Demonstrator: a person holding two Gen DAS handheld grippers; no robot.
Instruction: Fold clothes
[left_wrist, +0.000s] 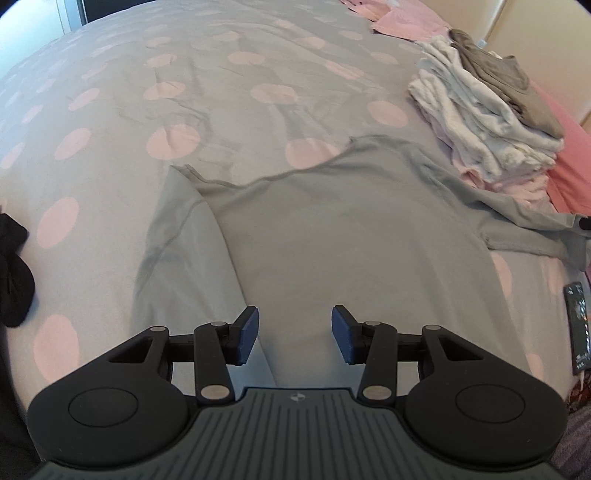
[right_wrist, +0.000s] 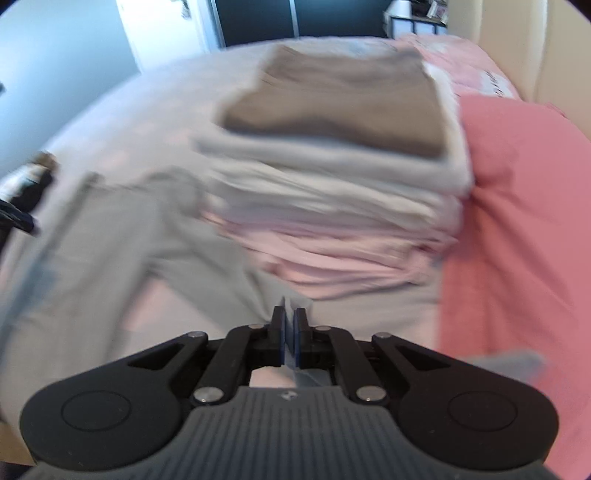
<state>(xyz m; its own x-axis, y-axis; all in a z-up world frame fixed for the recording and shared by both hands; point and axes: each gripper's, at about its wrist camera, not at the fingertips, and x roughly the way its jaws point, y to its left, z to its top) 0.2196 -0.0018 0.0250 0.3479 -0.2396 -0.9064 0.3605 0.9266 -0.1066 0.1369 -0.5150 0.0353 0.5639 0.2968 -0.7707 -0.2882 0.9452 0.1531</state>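
Observation:
A pale grey-green top (left_wrist: 332, 229) lies spread flat on the spotted duvet (left_wrist: 184, 92), its left sleeve folded down along its side. My left gripper (left_wrist: 294, 334) hovers over the near part of the top, open, with only flat cloth showing between its blue pads. In the blurred right wrist view the same top (right_wrist: 147, 240) trails off to the left. My right gripper (right_wrist: 290, 332) is shut on a thin edge of that grey cloth, which sticks up between the fingertips, close beside the pile of folded clothes (right_wrist: 332, 184).
The pile of folded clothes (left_wrist: 491, 122), white and pink with a brown-grey piece on top, stands right of the top. Pink bedding (right_wrist: 517, 221) lies beyond it. A black garment (left_wrist: 11, 273) sits at the left edge. A dark flat device (left_wrist: 578, 325) lies at the right.

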